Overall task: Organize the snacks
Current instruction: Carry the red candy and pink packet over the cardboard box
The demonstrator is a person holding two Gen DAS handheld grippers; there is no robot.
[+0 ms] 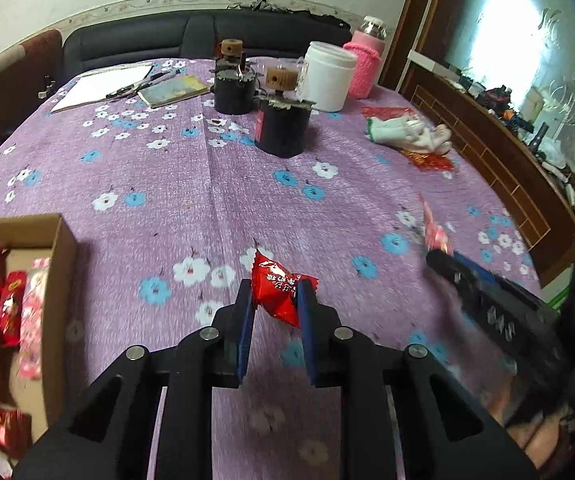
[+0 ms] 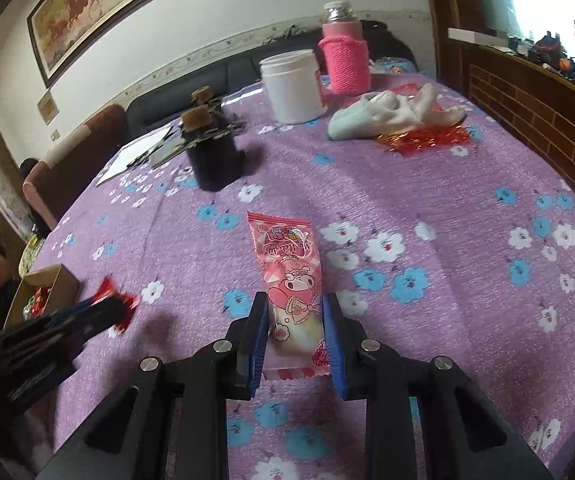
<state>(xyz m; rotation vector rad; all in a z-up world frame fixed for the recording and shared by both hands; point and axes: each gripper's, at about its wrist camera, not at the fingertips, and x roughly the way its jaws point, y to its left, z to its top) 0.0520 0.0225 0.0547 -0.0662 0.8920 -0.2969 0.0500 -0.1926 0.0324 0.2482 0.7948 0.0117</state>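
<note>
A red candy [image 1: 277, 294] is clamped between the nearly closed fingers of the left gripper [image 1: 274, 300], above the table [image 1: 167, 168]. A pink snack packet [image 2: 291, 280] is pinched by the right gripper [image 2: 296, 320], near the cardboard box [image 1: 63, 264].

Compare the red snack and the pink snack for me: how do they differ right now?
The red snack is a short, puffy, crumpled packet; the pink snack is a long, flat one with a cartoon print. The red snack sits in the left claw; the pink snack in the right claw, gripped near one end. Both are sealed and clamped.
</note>
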